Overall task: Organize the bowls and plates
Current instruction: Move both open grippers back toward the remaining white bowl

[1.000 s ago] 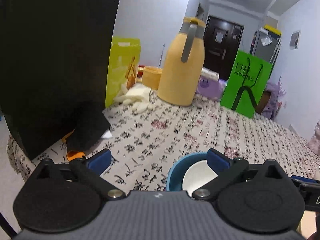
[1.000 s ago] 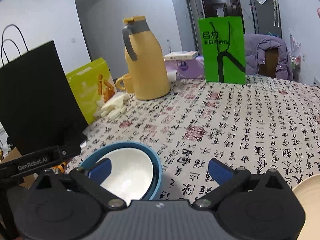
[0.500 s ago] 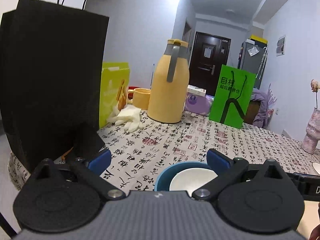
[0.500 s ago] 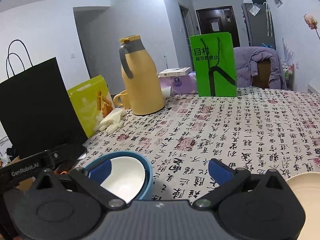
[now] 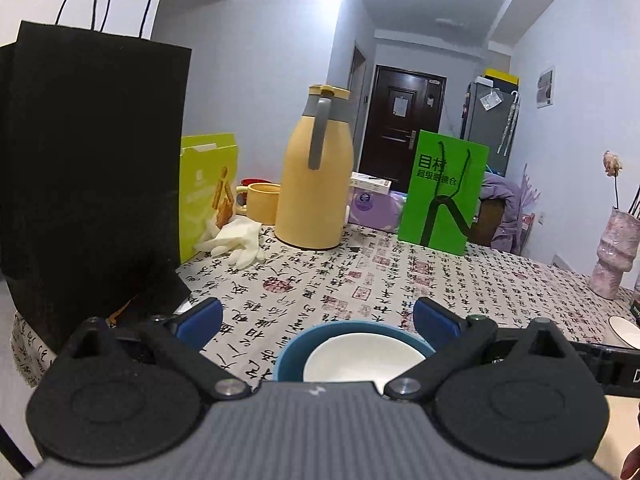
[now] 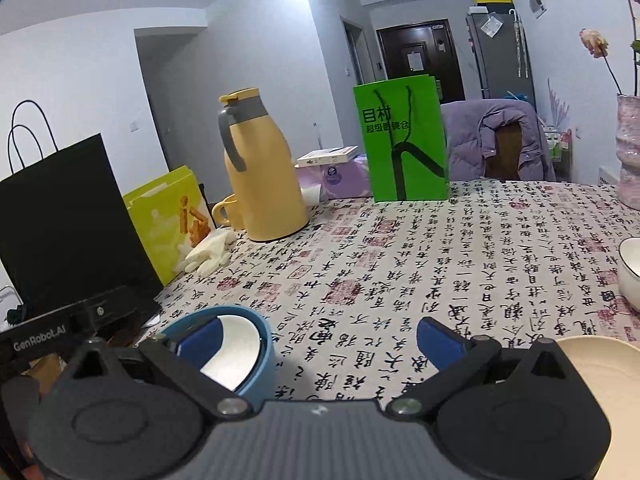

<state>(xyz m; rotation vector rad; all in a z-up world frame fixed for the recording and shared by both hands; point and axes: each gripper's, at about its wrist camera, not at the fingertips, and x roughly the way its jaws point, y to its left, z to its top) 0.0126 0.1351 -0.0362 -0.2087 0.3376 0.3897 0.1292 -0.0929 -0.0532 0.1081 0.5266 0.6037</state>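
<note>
A blue bowl [image 5: 294, 354] with a white bowl [image 5: 362, 362] nested inside stands on the printed tablecloth just ahead of my left gripper [image 5: 318, 318], which is open and empty. The right wrist view shows the same blue bowl [image 6: 262, 350] beside my open, empty right gripper [image 6: 318, 338], whose left finger stands over the bowl's rim. A cream plate [image 6: 604, 372] lies at the lower right, partly behind the gripper body. A white bowl [image 6: 631, 270] sits at the right edge, and its rim shows in the left wrist view [image 5: 624, 330].
A black paper bag [image 5: 88, 176], a yellow-green box [image 5: 204, 200], white gloves [image 5: 236, 242], a yellow mug [image 5: 260, 202], a tall yellow flask [image 5: 316, 180], a green paper bag [image 5: 444, 196] and a pink vase [image 5: 614, 256] stand around the table's far sides.
Both grippers have tilted up and drawn back a little; the nested bowls sit lower in both views. A white bowl and a vase have come into view on the right.
</note>
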